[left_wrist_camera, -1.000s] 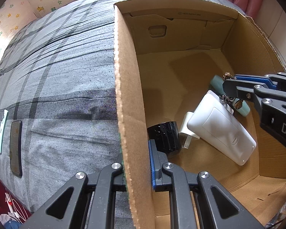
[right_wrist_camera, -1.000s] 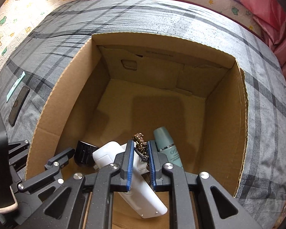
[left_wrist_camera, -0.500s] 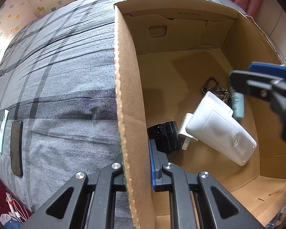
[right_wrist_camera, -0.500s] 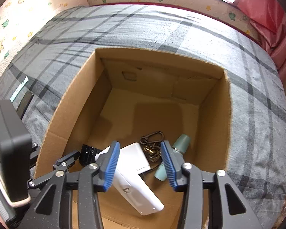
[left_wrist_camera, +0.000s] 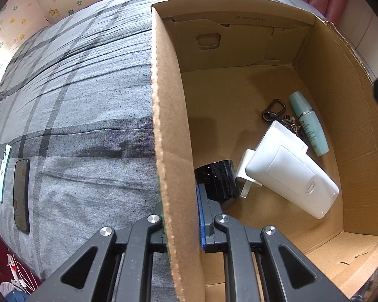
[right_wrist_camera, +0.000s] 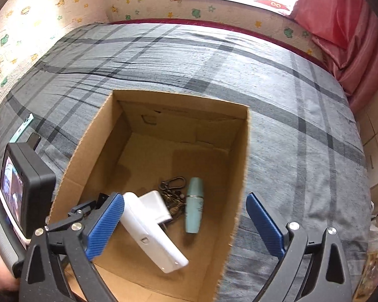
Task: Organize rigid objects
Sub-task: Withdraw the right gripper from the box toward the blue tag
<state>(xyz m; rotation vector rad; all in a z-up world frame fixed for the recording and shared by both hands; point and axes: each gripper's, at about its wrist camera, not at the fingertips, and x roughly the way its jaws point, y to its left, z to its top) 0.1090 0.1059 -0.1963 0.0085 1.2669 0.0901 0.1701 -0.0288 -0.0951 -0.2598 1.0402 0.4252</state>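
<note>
While I hold the cardboard box steady from the left wrist view, I note the left tongs clenched on its near wall, one pad inside and one outside. Four things already lie on the box floor: a black cylinder at 6 o'clock against the clamped wall, a white plug adapter leaning across the middle, a keyring with carabiner at 1 o'clock of it, and a teal bottle lying flat at 2 o'clock, touching the keys. Outside the box, on the bed, a dark phone and a pale card lie side by side at 9 o'clock, not yet stowed.

From the right wrist view, the right tongs stand released above the box with nothing between the pads; their jaws have just been opening, and the keyring rests on the floor beside the adapter and the bottle. The phone and card show at 9 o'clock, partly hidden behind the left rig.

My judgement: the keyring drop is complete, four items are boxed, and at least two remain on the bed. Whether more lie out of view I cannot tell.
</note>
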